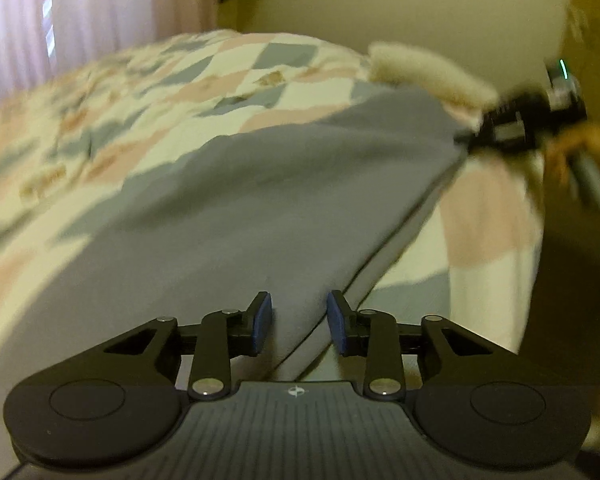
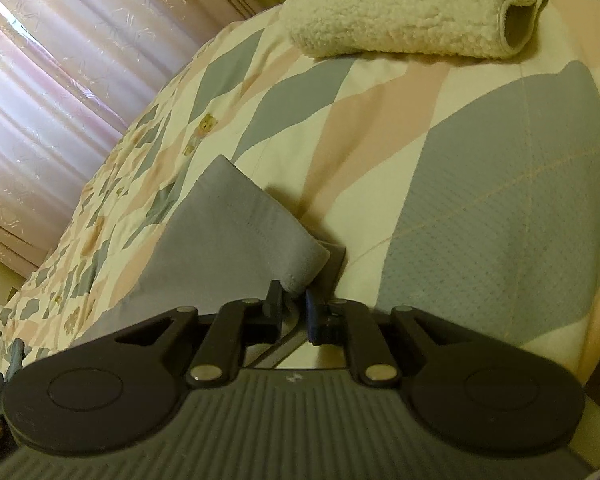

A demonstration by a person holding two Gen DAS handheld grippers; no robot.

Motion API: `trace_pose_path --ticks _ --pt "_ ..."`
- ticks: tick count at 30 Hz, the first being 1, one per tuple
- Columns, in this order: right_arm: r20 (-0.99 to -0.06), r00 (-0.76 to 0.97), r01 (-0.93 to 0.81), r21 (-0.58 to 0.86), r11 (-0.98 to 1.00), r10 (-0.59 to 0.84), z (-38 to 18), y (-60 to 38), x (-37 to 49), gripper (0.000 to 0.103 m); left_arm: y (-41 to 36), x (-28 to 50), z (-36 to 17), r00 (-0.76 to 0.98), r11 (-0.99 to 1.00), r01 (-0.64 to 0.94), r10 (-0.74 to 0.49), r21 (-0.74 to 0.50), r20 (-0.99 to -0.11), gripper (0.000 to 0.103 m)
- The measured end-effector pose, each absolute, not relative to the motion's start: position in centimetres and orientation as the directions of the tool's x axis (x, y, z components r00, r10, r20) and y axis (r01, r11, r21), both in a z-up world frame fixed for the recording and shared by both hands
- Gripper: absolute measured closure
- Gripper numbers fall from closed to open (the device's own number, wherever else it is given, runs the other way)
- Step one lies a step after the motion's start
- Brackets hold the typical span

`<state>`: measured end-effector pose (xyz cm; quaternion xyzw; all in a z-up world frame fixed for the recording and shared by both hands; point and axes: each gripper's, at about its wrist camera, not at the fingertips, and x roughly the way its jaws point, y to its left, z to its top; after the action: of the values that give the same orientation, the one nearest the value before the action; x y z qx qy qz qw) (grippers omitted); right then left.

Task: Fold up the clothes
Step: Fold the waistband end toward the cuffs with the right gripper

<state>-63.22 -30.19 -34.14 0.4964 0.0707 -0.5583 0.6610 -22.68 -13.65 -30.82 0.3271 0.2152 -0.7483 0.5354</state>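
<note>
A grey garment (image 1: 260, 184) lies stretched across the patchwork quilt (image 1: 204, 80) of a bed. My left gripper (image 1: 300, 320) stands over its near folded edge. The blue pads are apart, with the cloth's edge running between them and no clear pinch. At the garment's far corner, my right gripper (image 1: 512, 128) is blurred, with a hand (image 1: 580, 148) behind it. In the right wrist view, the right gripper (image 2: 294, 308) is shut on a raised corner of the grey garment (image 2: 228, 232), which peaks above the quilt (image 2: 500, 200).
A cream fleece garment (image 2: 400, 16) lies rolled at the far end of the bed, and shows as a fleece garment (image 1: 420, 72) in the left wrist view. Pink curtains (image 2: 40, 100) hang along the left side. The bed's edge (image 1: 532, 240) drops away at the right.
</note>
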Motion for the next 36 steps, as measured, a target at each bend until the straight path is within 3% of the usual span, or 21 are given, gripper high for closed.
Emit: trace_pose_path --ticks 6,10,13,15,21,27,29,31,32,33,35,36 --pt "-0.646 0.375 0.803 0.584 -0.115 -0.665 -34.4 -30.3 -63.3 0.093 -11.8 -27.0 -31.3 -0.078 -0.467 0.797 -0.708 0.383 -0.702 0.074" --pt "-0.648 0.377 0.803 0.584 -0.114 -0.662 -34.5 -30.4 -63.3 0.093 -11.6 -28.4 -31.7 -0.022 -0.491 0.716 -0.727 0.497 -0.686 0.08" --pt "-0.645 0.381 0.801 0.588 -0.112 -0.662 -34.5 -30.4 -63.3 0.093 -11.5 -28.7 -31.5 -0.024 -0.498 0.701 -0.732 0.511 -0.68 0.099" --pt "-0.644 0.381 0.804 0.585 -0.105 -0.664 -34.5 -30.3 -63.4 0.094 -11.3 -28.9 -31.2 -0.026 -0.496 0.69 -0.744 0.526 -0.668 0.102" --pt "-0.587 0.354 0.837 0.546 -0.033 -0.728 -32.6 -28.9 -63.3 0.095 -9.9 -28.1 -29.3 -0.054 -0.467 0.713 -0.78 0.522 -0.623 0.103" --pt "-0.584 0.341 0.847 0.531 -0.029 -0.737 -32.2 -28.0 -63.6 0.096 -9.9 -28.6 -31.3 -0.056 -0.508 0.706 -0.735 0.494 -0.676 0.102" --pt "-0.646 0.325 0.877 0.479 -0.036 -0.69 -33.1 -28.7 -62.9 0.081 -10.4 -28.9 -33.0 -0.044 -0.523 0.698 -0.714 0.49 -0.699 0.101" --pt "-0.673 0.311 0.892 0.45 -0.037 -0.67 -33.5 -29.0 -62.4 0.077 -10.5 -29.0 -33.5 -0.038 -0.518 0.703 -0.711 0.487 -0.702 0.101" --pt "-0.674 0.3 0.902 0.431 -0.029 -0.675 -33.1 -28.9 -62.1 0.068 -10.5 -28.6 -33.0 -0.052 -0.513 0.722 -0.709 0.464 -0.703 0.098" --pt "-0.671 0.252 0.925 0.38 -0.031 -0.698 -32.3 -28.7 -61.8 0.062 -10.6 -27.7 -32.0 -0.089 -0.513 0.752 -0.701 0.413 -0.708 0.088" --pt "-0.653 0.125 0.97 0.238 -0.046 -0.747 -30.6 -28.2 -61.0 0.034 -10.6 -25.3 -29.6 -0.176 -0.511 0.81 -0.68 0.288 -0.712 0.085" --pt "-0.622 0.071 0.985 0.167 -0.043 -0.78 -29.7 -27.9 -60.4 0.029 -10.7 -23.9 -28.5 -0.203 -0.499 0.831 -0.681 0.244 -0.703 0.084"
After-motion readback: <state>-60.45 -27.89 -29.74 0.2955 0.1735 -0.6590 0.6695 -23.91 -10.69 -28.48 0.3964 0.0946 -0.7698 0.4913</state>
